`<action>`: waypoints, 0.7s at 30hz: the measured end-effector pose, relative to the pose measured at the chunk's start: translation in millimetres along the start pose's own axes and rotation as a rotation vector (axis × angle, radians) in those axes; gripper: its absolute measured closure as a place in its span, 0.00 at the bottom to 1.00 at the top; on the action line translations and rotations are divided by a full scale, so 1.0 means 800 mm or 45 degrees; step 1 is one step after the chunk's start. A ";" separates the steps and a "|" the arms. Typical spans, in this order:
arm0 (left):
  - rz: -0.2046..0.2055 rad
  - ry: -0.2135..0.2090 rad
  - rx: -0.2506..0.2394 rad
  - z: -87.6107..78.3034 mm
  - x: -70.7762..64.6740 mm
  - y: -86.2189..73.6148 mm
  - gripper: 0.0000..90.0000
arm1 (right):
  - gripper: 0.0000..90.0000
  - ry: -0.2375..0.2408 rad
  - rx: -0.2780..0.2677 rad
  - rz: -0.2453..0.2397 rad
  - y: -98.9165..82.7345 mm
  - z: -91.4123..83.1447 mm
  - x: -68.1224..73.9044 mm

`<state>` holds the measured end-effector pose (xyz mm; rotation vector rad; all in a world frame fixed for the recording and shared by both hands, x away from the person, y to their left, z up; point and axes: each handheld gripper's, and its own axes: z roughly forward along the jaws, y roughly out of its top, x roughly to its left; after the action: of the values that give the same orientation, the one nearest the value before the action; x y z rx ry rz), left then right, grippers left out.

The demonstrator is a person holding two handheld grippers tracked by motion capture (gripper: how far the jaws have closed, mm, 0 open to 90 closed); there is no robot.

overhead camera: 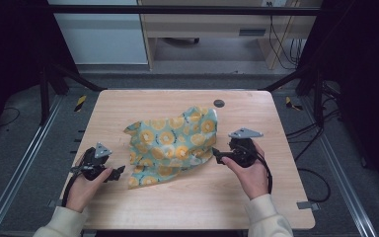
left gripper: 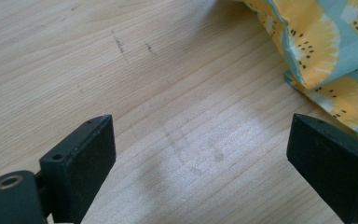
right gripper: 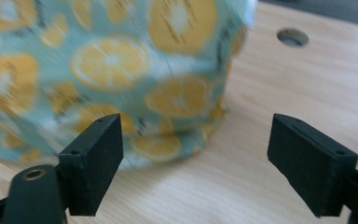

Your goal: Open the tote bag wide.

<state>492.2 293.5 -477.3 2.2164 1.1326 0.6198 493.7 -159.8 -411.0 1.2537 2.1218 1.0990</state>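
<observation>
Low, both tongs (overhead camera: 120,172) (overhead camera: 216,154) agape, flanking crumpled cloth (overhead camera: 172,143).

You have a light wooden table (overhead camera: 192,202) with rounded corners — on it lies one crumpled cloth (overhead camera: 172,143), teal with orange slices, close to the centre. A small dark round hole (overhead camera: 219,103) sits at 12 o'clock from the cloth.
</observation>
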 end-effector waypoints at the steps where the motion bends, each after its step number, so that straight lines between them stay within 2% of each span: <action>1: 0.002 -0.001 0.003 0.000 -0.001 0.000 0.09 | 0.24 0.024 -0.003 -0.034 0.019 -0.002 0.007; 2: 0.007 0.001 0.004 0.000 -0.002 0.000 0.09 | 0.24 0.024 -0.003 -0.034 0.019 -0.002 0.007; 4: 0.010 0.001 0.006 0.001 -0.003 0.001 0.09 | 0.26 0.033 0.001 -0.079 0.040 -0.003 0.015; 5: 0.014 0.000 0.007 0.001 -0.004 0.001 0.09 | 0.28 0.046 0.004 -0.106 0.058 -0.003 0.020; 6: 0.013 0.003 0.004 0.001 -0.004 0.001 0.09 | 0.28 0.046 0.004 -0.106 0.058 -0.003 0.020; 7: 0.013 0.003 0.004 0.001 -0.005 0.001 0.09 | 0.32 0.053 0.004 -0.134 0.075 -0.003 0.025; 8: 0.013 0.003 0.005 0.001 -0.004 0.001 0.09 | 0.32 0.053 0.004 -0.134 0.075 -0.003 0.025; 9: 0.012 0.003 0.005 0.001 -0.004 0.001 0.09 | 0.34 0.062 0.000 -0.151 0.089 -0.003 0.030; 10: 0.011 0.004 0.004 0.001 -0.004 0.000 0.09 | 0.34 0.062 0.000 -0.151 0.089 -0.003 0.030; 13: 0.006 0.007 0.005 0.001 -0.003 0.000 0.09 | 0.39 0.087 0.012 -0.171 0.117 0.004 0.041; 16: 0.003 0.003 0.003 0.000 -0.003 0.000 0.09 | 0.39 0.084 0.022 -0.178 0.126 0.010 0.043; 19: 0.008 0.002 0.000 0.000 -0.004 0.001 0.09 | 0.39 0.083 0.033 -0.144 0.147 0.030 0.040; 21: 0.013 0.000 0.004 0.001 -0.005 0.001 0.09 | 0.39 0.079 0.033 -0.134 0.152 0.035 0.038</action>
<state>491.1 289.4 -477.7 2.2261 1.1235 0.6230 561.4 -88.7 -328.7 1.1188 2.2272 1.0816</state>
